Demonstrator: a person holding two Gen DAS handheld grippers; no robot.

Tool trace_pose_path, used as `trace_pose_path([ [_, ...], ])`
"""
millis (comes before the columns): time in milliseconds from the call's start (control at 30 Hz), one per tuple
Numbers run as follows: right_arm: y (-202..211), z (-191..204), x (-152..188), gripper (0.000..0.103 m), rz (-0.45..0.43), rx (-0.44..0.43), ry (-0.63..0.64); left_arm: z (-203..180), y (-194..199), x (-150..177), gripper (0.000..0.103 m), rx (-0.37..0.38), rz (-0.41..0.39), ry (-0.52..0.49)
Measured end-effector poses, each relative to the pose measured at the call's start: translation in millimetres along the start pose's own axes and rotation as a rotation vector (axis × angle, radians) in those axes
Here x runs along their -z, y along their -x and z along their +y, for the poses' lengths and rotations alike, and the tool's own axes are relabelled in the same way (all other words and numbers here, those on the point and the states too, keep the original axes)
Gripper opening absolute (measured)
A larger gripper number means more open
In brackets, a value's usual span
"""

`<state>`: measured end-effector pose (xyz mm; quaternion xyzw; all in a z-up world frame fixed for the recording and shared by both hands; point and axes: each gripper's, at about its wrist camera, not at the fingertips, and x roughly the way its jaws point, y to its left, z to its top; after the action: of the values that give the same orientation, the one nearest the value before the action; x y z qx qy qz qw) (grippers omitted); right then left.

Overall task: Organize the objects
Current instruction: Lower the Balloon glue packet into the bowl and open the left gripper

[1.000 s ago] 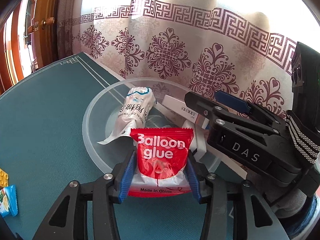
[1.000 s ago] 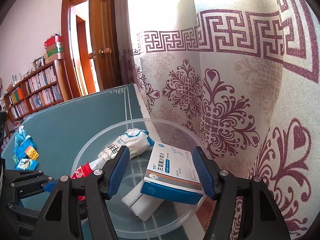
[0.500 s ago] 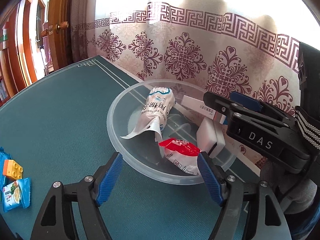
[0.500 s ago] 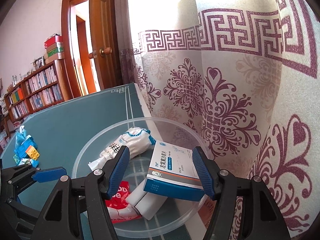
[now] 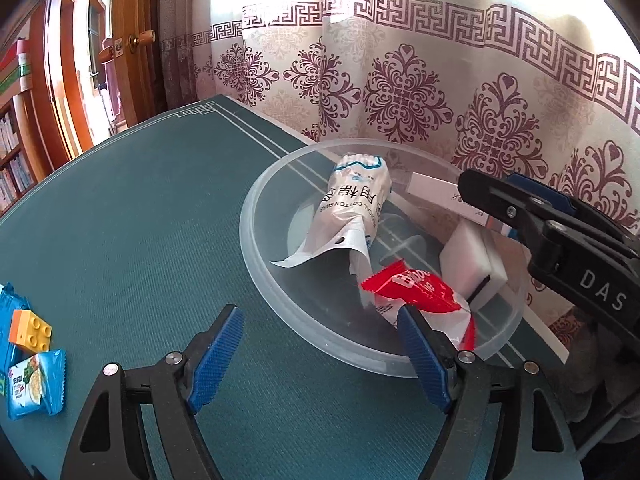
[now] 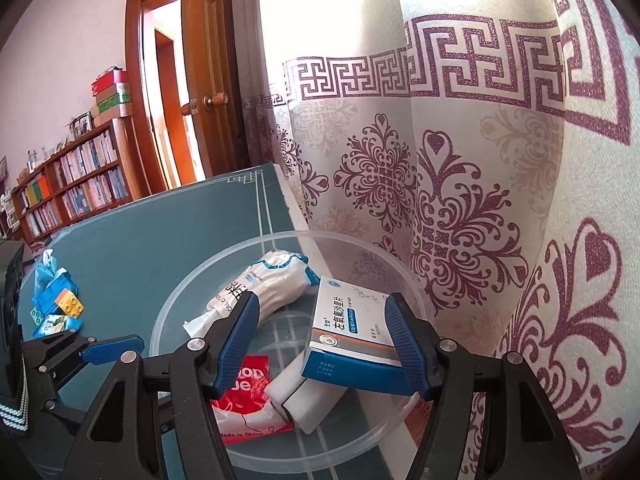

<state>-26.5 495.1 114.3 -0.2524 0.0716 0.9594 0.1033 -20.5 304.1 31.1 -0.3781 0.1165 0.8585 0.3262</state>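
Patterned curtain [image 6: 460, 208] behind table; wooden door [image 6: 208, 80]; bookshelf [image 6: 76, 184] at left.

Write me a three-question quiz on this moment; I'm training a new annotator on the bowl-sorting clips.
1. True or false: the red Balloon glue packet lies inside the clear bowl.
2. Which thing is not in the bowl: A) cotton swab bag, B) white sponge block, C) orange toy brick?
3. What does the left gripper hold?

Key
1. True.
2. C; it sits on the green table by the snack packets.
3. Nothing; its jaws stand apart, empty.
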Motion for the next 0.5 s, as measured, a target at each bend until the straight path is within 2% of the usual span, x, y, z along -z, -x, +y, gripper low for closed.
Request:
trace_pose_path([
  [233,2,6,3,0.067,0.004,-0.007,0.009,-1,2,2,0.085,-0.038,-0.011,-0.012],
  [500,7,11,3,0.067,0.001,-0.017,0.013,8,17,2,0.088,-0.038,-0.024,0.020],
])
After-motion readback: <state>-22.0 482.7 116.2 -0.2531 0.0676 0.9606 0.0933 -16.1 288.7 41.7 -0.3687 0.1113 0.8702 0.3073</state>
